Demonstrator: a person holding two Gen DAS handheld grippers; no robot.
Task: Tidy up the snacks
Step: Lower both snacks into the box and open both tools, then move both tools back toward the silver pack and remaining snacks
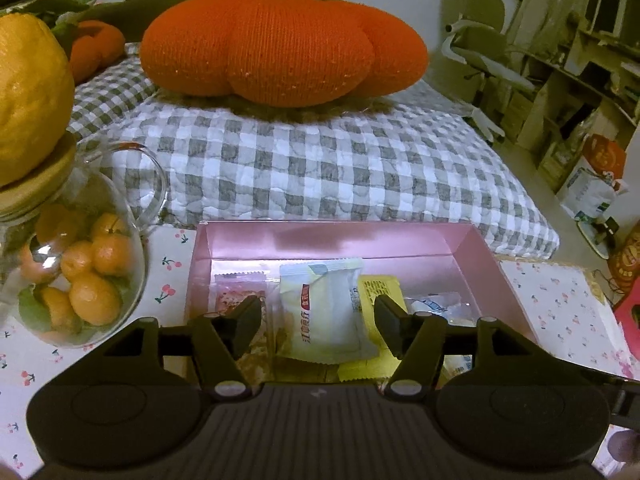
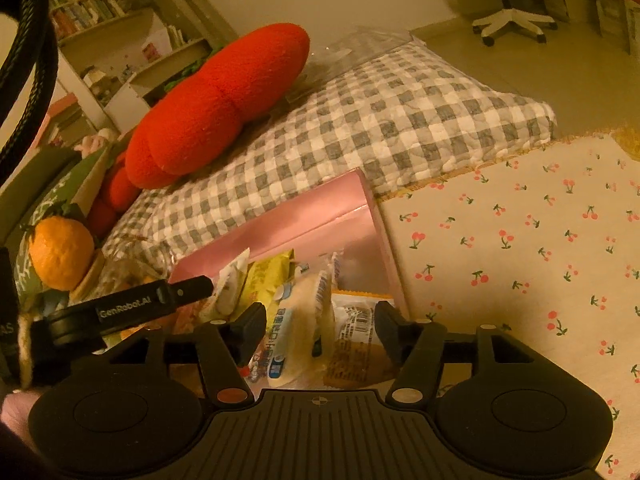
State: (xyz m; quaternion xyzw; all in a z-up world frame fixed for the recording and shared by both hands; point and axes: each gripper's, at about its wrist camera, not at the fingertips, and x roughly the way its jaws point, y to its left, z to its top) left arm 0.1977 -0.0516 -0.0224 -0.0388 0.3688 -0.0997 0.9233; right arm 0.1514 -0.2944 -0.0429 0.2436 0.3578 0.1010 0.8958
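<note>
A pink box (image 1: 404,240) stands on the cherry-print cloth and holds several wrapped snacks. In the left wrist view my left gripper (image 1: 318,322) is open above a white-and-yellow snack packet (image 1: 324,312), with a yellow packet (image 1: 380,292) and a reddish packet (image 1: 236,300) beside it. In the right wrist view my right gripper (image 2: 320,330) is open over the pink box (image 2: 304,216), above a white-and-blue packet (image 2: 292,332) and an orange-brown packet (image 2: 356,344). The left gripper's finger (image 2: 176,294) shows at the left there.
A glass jar (image 1: 80,280) of small oranges with a large orange (image 1: 28,100) on its lid stands left of the box. Behind lies a checked cushion (image 1: 320,160) with an orange pumpkin pillow (image 1: 280,44). The cherry-print cloth (image 2: 520,260) extends right.
</note>
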